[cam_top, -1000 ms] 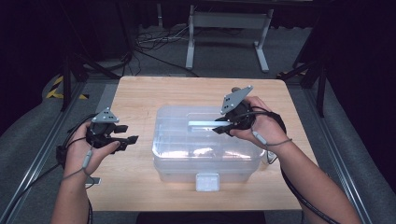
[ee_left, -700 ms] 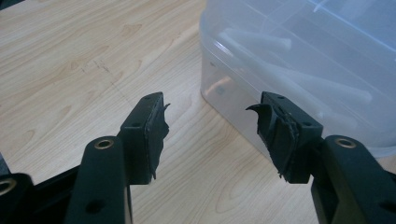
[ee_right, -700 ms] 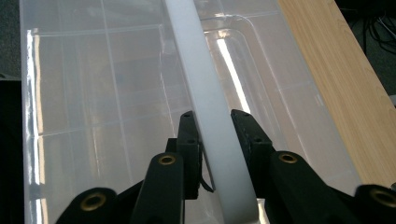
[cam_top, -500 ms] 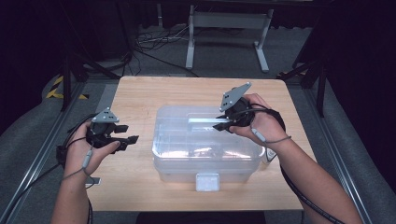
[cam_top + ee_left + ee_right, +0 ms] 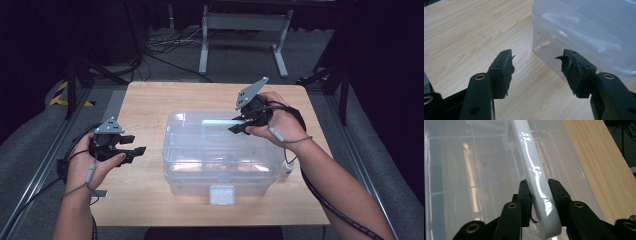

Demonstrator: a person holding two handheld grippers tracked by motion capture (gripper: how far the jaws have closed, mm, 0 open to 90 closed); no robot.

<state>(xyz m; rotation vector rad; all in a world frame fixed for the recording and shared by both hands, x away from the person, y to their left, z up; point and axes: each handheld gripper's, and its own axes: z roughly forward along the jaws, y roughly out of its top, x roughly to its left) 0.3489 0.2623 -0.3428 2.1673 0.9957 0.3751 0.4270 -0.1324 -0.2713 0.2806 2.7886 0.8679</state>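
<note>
The right gripper (image 5: pixel 537 192) has its 2 jaws clamped on the white handle (image 5: pixel 530 162) of the clear storage box (image 5: pixel 220 155); the handle's long axis runs straight ahead between them. The left gripper (image 5: pixel 536 66), jaws wide and empty, has the box just ahead-right.

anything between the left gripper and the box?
Nothing. Bare tabletop between the open left gripper and the clear box wall in the left gripper view; the high view shows the same gap.
</note>
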